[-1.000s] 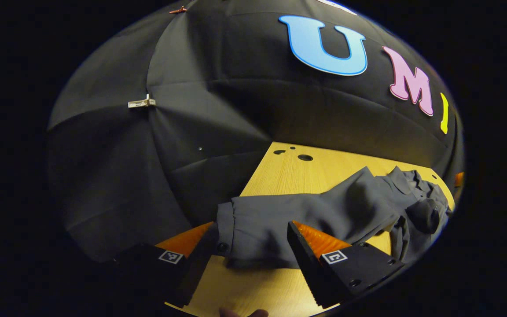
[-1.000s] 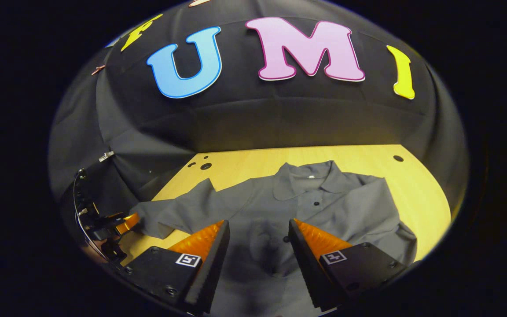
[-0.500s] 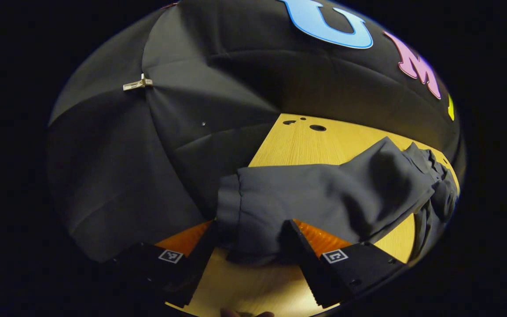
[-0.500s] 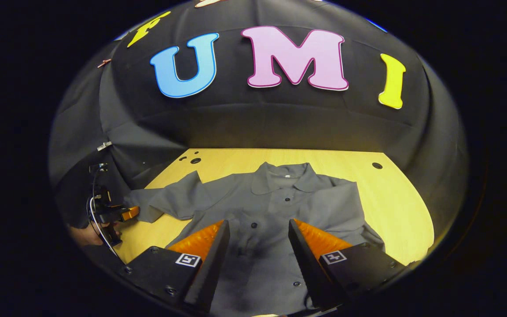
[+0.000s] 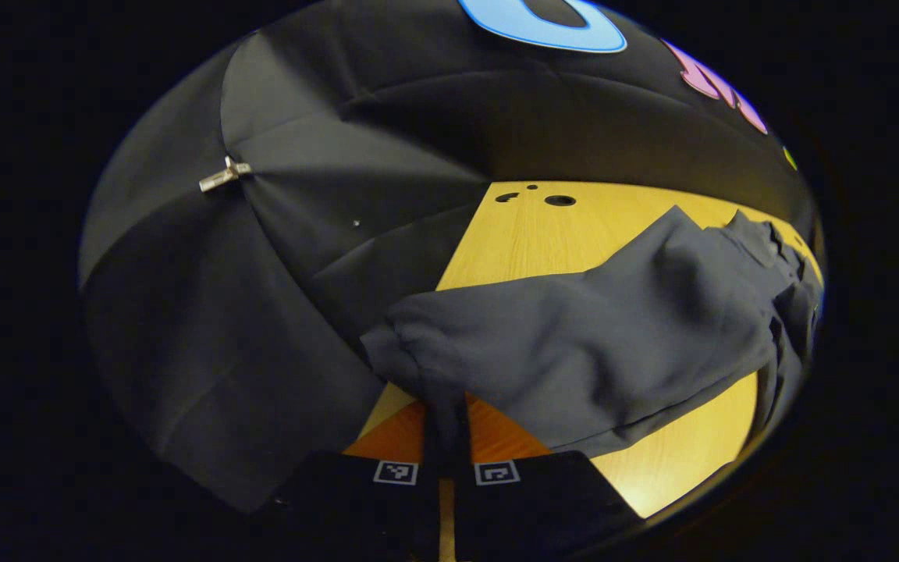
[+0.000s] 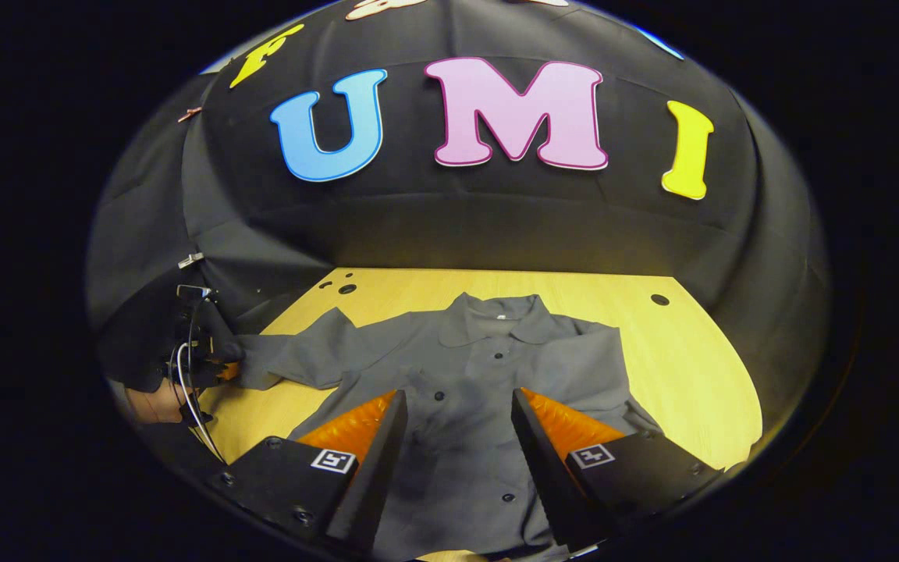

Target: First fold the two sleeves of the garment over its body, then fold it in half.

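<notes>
A grey button-up shirt (image 6: 481, 367) lies face up on the yellow wooden table (image 6: 691, 351), collar toward the back wall. My left gripper (image 5: 445, 437) is shut on the cuff of one sleeve (image 5: 574, 343), which hangs raised off the table and stretches right toward the shirt body. In the right gripper view that same left gripper (image 6: 219, 367) holds the cuff at the table's left edge, with a hand (image 6: 149, 406) below it. My right gripper (image 6: 453, 445) stands open above the shirt's front, nothing between its fingers. The other sleeve (image 6: 637, 414) lies along the shirt's right side.
Small round holes (image 6: 346, 288) mark the table's back left corner, and one hole (image 6: 659, 299) sits at the back right. The black cloth wall closes in behind and to the left, with a metal clip (image 5: 223, 176) on it. Bare wood (image 5: 527, 234) lies behind the sleeve.
My left gripper has gone from open around the cuff to shut on it, and the sleeve has risen off the table. The right gripper stays open and has drawn back a little over the shirt.
</notes>
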Demonstrator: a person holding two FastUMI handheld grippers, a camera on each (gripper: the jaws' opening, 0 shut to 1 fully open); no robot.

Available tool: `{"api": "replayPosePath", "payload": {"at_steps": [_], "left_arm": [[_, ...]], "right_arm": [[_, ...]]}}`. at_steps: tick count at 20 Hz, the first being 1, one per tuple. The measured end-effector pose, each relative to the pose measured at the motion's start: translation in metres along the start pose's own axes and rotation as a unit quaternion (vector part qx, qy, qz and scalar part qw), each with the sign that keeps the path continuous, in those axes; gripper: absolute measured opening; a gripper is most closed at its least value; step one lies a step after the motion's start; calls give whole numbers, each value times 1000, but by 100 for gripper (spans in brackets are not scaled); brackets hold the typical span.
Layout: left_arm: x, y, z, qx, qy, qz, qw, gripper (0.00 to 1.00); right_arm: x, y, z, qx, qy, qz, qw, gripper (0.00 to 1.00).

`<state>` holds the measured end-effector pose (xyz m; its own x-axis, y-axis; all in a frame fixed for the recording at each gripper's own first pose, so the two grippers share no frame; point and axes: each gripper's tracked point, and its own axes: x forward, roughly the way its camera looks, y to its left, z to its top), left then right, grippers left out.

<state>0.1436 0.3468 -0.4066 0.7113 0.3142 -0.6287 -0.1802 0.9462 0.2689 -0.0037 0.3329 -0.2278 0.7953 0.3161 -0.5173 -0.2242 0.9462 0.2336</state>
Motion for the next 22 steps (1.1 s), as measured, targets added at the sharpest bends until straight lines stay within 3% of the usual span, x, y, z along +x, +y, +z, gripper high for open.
{"api": "replayPosePath", "payload": {"at_steps": [7, 12, 17, 22], "left_arm": [[-58, 26, 45, -39, -54, 17, 998, 11], [-110, 25, 80, -53, -94, 1, 994, 10], [-164, -28, 128, -20, -151, -42, 987, 7], [-223, -109, 167, -3, -198, -113, 974, 10]], "right_arm": [[-20, -40, 3, 6, -15, -15, 1000, 84], [-29, -69, 6, 15, -26, -24, 999, 84], [-40, -102, -1, 21, -29, -40, 999, 84], [-59, -142, -14, 37, -28, -67, 997, 84]]}}
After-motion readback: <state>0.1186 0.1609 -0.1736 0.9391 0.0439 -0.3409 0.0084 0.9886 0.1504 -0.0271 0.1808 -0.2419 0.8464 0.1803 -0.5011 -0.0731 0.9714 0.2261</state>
